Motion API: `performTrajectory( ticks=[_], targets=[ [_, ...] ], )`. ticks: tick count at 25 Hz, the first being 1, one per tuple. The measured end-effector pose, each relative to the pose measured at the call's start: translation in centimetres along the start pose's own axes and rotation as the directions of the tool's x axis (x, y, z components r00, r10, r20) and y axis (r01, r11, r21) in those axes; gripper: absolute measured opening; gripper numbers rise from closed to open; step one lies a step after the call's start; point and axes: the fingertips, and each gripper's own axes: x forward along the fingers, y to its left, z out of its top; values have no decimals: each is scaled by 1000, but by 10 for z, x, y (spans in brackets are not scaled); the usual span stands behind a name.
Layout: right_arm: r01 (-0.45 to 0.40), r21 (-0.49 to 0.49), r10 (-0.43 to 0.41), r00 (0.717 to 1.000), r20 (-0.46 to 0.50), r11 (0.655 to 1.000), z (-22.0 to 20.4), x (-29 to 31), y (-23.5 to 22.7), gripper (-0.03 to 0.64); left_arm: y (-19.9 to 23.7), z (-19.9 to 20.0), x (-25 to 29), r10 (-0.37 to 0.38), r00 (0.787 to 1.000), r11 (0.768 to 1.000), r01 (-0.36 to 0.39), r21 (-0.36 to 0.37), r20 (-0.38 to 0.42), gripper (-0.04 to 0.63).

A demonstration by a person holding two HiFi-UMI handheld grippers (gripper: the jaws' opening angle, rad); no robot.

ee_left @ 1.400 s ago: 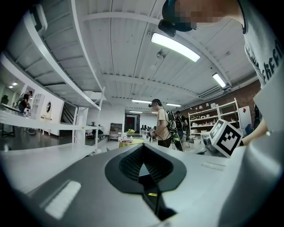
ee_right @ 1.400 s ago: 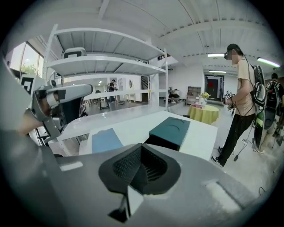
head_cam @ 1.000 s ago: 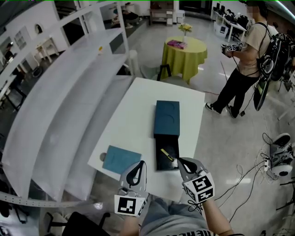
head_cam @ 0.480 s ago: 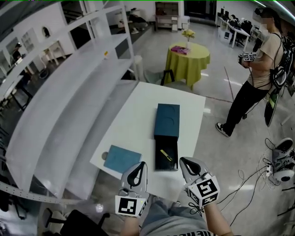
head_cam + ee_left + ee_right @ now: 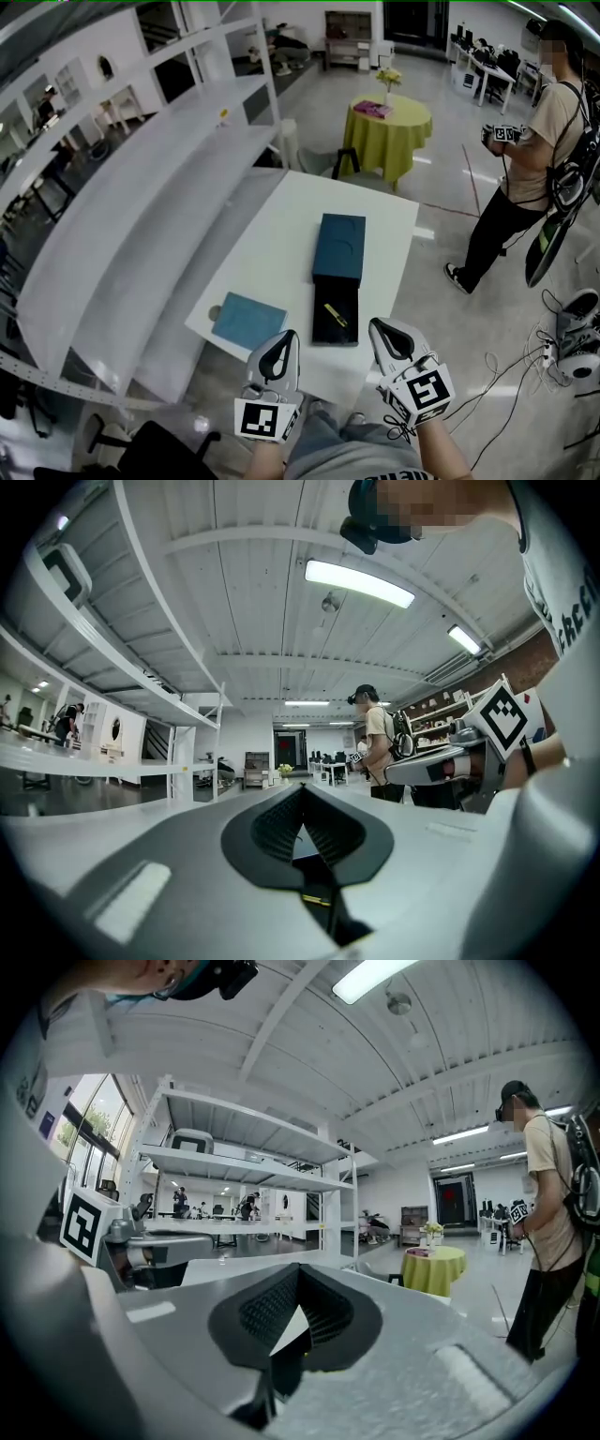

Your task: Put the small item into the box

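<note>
A dark teal box (image 5: pixel 338 246) is lying flat on a white table (image 5: pixel 272 253), its black inner tray (image 5: pixel 323 333) sticking out toward the viewer. A small yellow item (image 5: pixel 336 315) is resting slantwise inside the tray.

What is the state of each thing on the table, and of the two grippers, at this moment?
left gripper: shut, nothing between the jaws.
right gripper: shut, nothing between the jaws.
box: open, its black tray exposed at the near end.
small yellow item: lying at an angle inside the black tray.
flat teal piece: lying flat on the table, left of the box, apart from it.
</note>
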Motion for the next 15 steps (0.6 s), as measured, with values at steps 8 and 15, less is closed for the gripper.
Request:
performTrajectory(
  ticks=[8,15],
  targets=[
    [-15,-10,16,999,49,1000,12,-15,1,3,-10,8,-7,18,1000,1000,-18,6,17,9],
    [-18,-14,19,997,72,1000,13,-22,0,3,-16,10,-11,31,999,999,-32,10,29,8]
  ],
)
